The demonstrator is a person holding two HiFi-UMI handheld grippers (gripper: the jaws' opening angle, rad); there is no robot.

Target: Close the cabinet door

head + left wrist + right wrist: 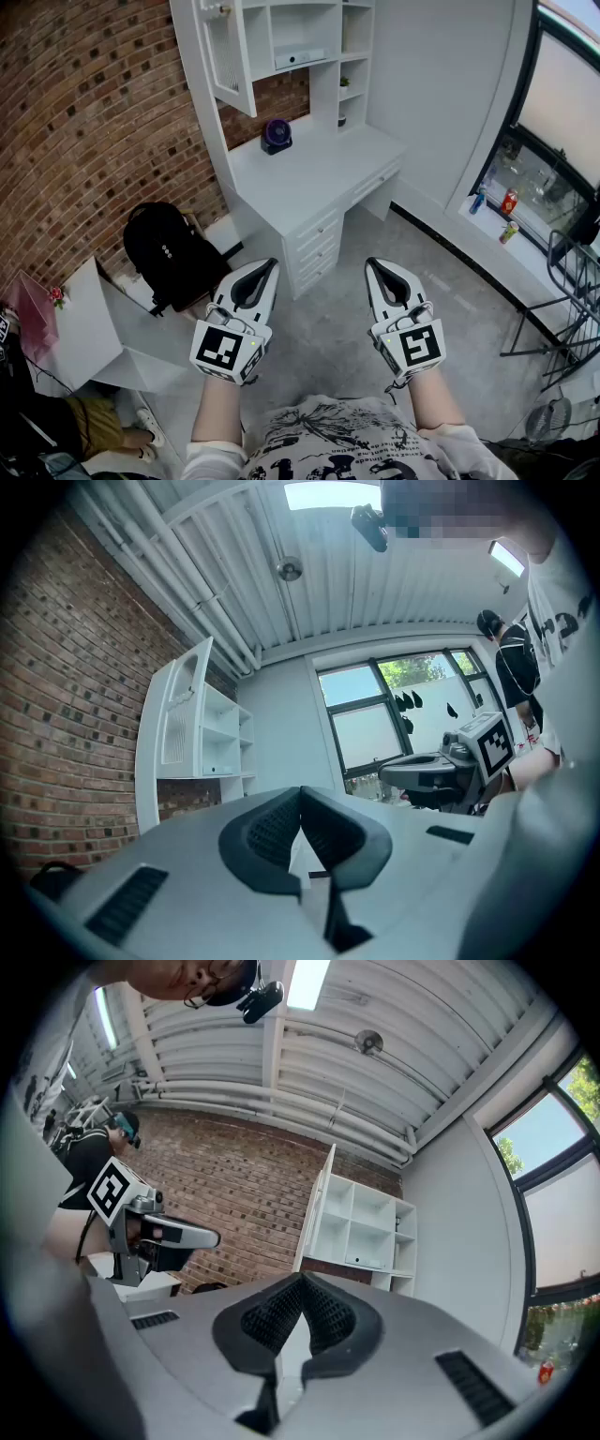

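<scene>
door: white lattice-panel cabinet door (228, 58), swung open; likely light, rigid; I'd push near its free edge.
tongs: my left gripper (271, 266) and right gripper (373, 265) closed, empty.

Daylight from the window (553, 141) at the right fills the room evenly. The white tabletop (309, 178) and the floor (450, 309) look bright with only soft shadows, while the brick wall (84, 122) stays darker. Both gripper views are fisheye, black at the corners, with straight lines bowing (the ceiling pipes (281, 1101) curve plainly). A ceiling light panel (328, 494) glares white, and the left tool (302, 794) and right tool (302, 1281) blur close to the lens.
</scene>
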